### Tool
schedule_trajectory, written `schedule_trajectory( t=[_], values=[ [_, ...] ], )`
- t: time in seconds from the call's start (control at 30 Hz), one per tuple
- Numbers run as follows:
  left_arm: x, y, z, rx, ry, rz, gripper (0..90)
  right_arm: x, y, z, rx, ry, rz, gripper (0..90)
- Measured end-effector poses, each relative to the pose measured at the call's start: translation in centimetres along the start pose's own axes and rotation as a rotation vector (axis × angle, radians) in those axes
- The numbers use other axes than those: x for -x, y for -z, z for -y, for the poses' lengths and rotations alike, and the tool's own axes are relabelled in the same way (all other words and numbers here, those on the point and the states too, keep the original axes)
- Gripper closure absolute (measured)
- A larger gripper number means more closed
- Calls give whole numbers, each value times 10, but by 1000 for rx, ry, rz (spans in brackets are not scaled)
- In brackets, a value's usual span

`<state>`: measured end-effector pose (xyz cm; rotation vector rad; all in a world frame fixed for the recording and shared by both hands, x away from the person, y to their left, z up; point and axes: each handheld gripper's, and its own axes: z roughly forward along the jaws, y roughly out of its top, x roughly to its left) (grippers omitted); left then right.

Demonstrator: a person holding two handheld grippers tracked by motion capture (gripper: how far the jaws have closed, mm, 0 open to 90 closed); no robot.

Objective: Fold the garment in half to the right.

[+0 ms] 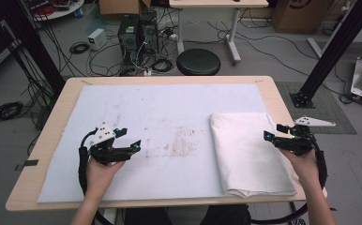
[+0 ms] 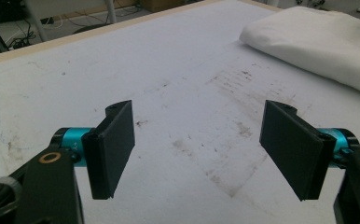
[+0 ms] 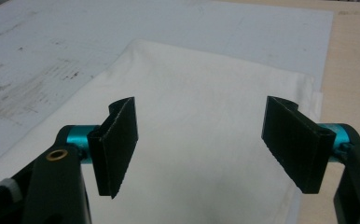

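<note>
The right gripper (image 1: 272, 132) hangs released over the folded white cloth (image 1: 249, 152), which lies flat on the mat's (image 1: 146, 117) right side; the left gripper (image 1: 128, 139) is also released, well apart. Folding looks finished, nothing held.

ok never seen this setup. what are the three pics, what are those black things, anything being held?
No robot here: a person holds a two-jaw hand-held gripper in each hand. The high view looks down on the table from above the person's side. There the left hand-held gripper is over the stained white mat, and the right hand-held gripper is at the right edge of a folded white cloth. The other two pictures come from cameras riding on each gripper, looking along its black jaws. In the left gripper view, the left hand-held gripper has its jaws wide apart over the bare mat. In the right gripper view, the right hand-held gripper is open above the cloth. Nothing is held.
</note>
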<state>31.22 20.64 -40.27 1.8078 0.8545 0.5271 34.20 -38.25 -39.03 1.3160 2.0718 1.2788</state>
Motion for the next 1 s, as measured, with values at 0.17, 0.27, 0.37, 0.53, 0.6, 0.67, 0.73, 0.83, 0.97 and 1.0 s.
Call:
schedule_trajectory(
  t=[0.17,0.27,0.37,0.53,0.6,0.67,0.73,0.83,0.97,1.0],
  values=[
    [2,0,-1,-1,-8,4,264,-2,0,0,-1,3,-2,264],
    [3,0,-1,-3,-7,6,264,-3,0,0,-3,5,-1,262],
    [4,-1,-1,-3,-7,10,264,-4,1,0,-4,4,0,260],
    [5,-1,0,-8,-10,13,264,-4,1,0,-4,7,-1,257],
    [6,-1,0,-9,-13,13,264,-4,0,0,-8,6,0,257],
    [6,-1,-1,-8,-14,14,265,-4,0,1,-9,7,1,256],
    [7,-1,-1,-5,-12,13,264,-4,0,1,-9,7,2,256],
    [7,-1,-1,-10,-13,14,265,-4,1,1,-8,8,4,254],
    [7,-1,-1,-9,-15,15,264,-5,2,0,-6,15,7,250],
    [8,-1,-1,-10,-17,16,265,-5,3,0,-5,17,9,249]
  ],
)
